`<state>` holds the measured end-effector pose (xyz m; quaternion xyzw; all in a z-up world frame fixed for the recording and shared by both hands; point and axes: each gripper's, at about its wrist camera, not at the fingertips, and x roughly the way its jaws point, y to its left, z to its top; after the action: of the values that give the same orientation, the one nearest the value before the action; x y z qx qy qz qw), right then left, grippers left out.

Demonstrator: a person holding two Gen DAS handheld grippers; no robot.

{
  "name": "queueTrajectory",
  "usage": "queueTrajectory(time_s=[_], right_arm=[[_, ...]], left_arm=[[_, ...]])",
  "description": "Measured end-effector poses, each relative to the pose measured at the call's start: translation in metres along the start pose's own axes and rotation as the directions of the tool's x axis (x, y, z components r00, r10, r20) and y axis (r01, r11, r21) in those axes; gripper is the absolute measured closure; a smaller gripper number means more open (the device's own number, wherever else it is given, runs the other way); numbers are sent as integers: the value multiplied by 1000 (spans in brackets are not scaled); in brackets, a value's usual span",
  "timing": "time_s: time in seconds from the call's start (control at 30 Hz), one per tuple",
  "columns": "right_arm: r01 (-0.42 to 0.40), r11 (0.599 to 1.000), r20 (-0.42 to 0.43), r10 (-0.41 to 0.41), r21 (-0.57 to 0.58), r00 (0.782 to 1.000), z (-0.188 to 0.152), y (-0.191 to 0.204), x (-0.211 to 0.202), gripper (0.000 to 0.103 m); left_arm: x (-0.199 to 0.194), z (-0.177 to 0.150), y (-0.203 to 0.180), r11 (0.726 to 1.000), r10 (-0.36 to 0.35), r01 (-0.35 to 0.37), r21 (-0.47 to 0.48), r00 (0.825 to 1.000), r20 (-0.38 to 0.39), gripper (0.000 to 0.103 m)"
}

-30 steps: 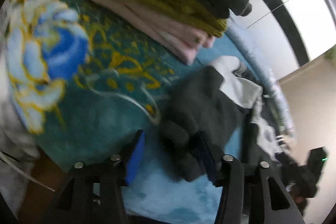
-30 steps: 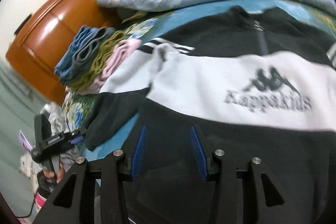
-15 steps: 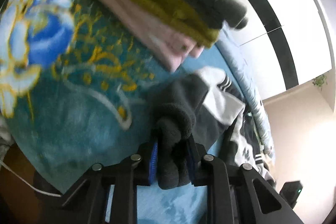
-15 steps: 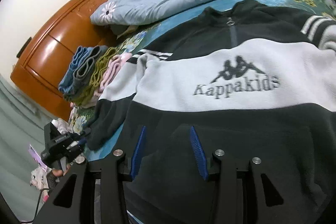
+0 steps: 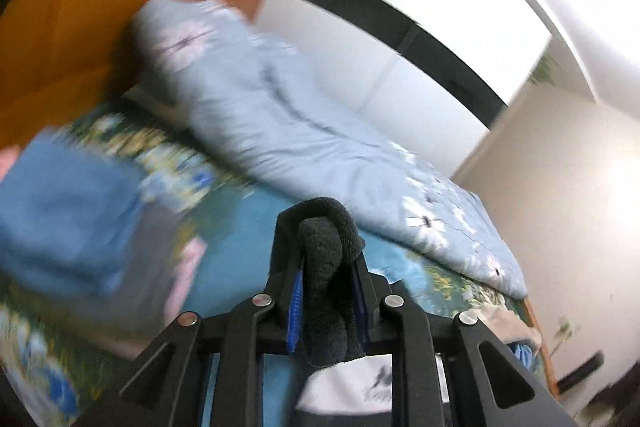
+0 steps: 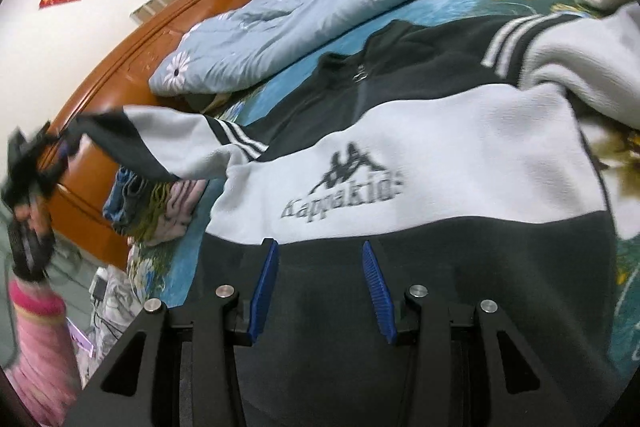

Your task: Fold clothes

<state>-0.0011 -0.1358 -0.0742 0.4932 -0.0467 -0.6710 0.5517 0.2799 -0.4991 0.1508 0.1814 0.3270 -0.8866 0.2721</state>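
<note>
Sleeve-folding is the step going on right now. The left hand-held gripper (image 5: 326, 301) is pinching the dark grey fleece cuff (image 5: 326, 267) of the black, white and grey fleece pullover (image 6: 420, 187), and its blue pads are squeezing the cuff tight. In the right wrist view, that same gripper is showing up blurry at about 9 o'clock, with the striped sleeve (image 6: 172, 143) hanging in the air between it and the pullover's body. A person's pink knitted sleeve (image 6: 36, 331) is showing at about 8 o'clock.

The pullover is lying front side up on the bed with the teal flowered cover (image 6: 452, 1), its collar pointing toward 12 o'clock and its logo in the middle. The right hand-held gripper (image 6: 318, 289) is hanging just over the dark bottom part of the pullover. Its jaws are standing partly apart with nothing between the pads.

A pile of folded clothes in blue, grey, olive and pink (image 6: 152, 203) is sitting near the brown wooden headboard (image 6: 116, 67), under the lifted sleeve. A light blue quilt with white flowers (image 6: 320, 3) is bunched up at 12 o'clock.

Next, I think the sleeve needs carrying across toward 3 o'clock and laying flat over the white chest part. The right hand-held gripper may need to press down on the body so it is not sliding along. The fleece is thick and floppy, so the cuff could bunch up when let go.
</note>
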Motion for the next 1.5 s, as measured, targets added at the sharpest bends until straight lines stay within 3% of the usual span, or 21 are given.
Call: queueTrajectory(time_s=[0.1,0.23,0.3,0.4,0.5,0.6,0.63,0.73,0.77,0.8,0.83,0.87,0.9,1.0,1.07,1.2,1.3,1.43,1.5], right_arm=[[13,1000,21,-14,26,1000,1,-17,-13,58],[39,997,49,-42,60,998,2,-35,-30,58],[55,995,61,-60,80,996,1,-45,-40,58],[85,990,68,-93,112,993,-3,-61,-53,58],[111,983,72,-123,148,990,-8,-75,-64,58],[125,976,77,-141,179,987,-10,-86,-72,58],[123,975,77,-139,182,987,-10,-88,-72,58],[114,975,79,-131,191,988,-7,-91,-72,58],[106,977,81,-123,186,989,-4,-90,-69,58],[101,979,81,-116,178,990,-1,-88,-65,58],[96,982,77,-110,166,991,4,-85,-60,58],[92,985,70,-103,149,992,9,-81,-53,58],[88,987,62,-97,132,993,15,-77,-47,58],[79,991,37,-83,107,996,43,-61,-26,58],[83,992,56,-89,92,994,58,-56,-20,58],[190,980,114,-196,63,974,89,-56,-8,58],[264,960,145,-275,89,951,106,-68,1,58],[274,957,173,-288,98,942,117,-76,1,58],[281,955,183,-295,99,938,119,-75,-3,58]], left_arm=[[43,13,-62,994,-47,52,92,998,-51,81],[100,-14,-127,970,-133,167,174,972,-192,81],[141,-43,-158,955,-169,227,189,945,-280,81],[191,-91,-184,945,-159,256,203,903,-399,81],[249,-146,-192,945,-106,248,212,848,-519,81],[275,-187,-187,949,-78,243,203,800,-595,79],[279,-196,-183,949,-80,246,197,793,-604,76],[276,-208,-178,944,-84,258,207,793,-604,69],[268,-206,-176,939,-96,270,211,798,-595,62],[259,-202,-173,935,-104,278,218,808,-580,48],[249,-196,-169,932,-104,278,234,820,-563,40],[240,-191,-165,928,-103,278,249,832,-545,34],[229,-185,-161,922,-97,275,273,845,-526,33],[198,-177,-138,893,8,193,406,896,-444,30],[177,-179,-105,873,129,75,482,918,-376,25],[161,-197,-43,879,258,-59,474,894,-367,25],[164,-206,-7,908,287,-116,403,872,-396,25],[172,-203,12,902,352,-213,375,867,-354,25],[176,-201,17,902,361,-229,365,863,-353,25]])
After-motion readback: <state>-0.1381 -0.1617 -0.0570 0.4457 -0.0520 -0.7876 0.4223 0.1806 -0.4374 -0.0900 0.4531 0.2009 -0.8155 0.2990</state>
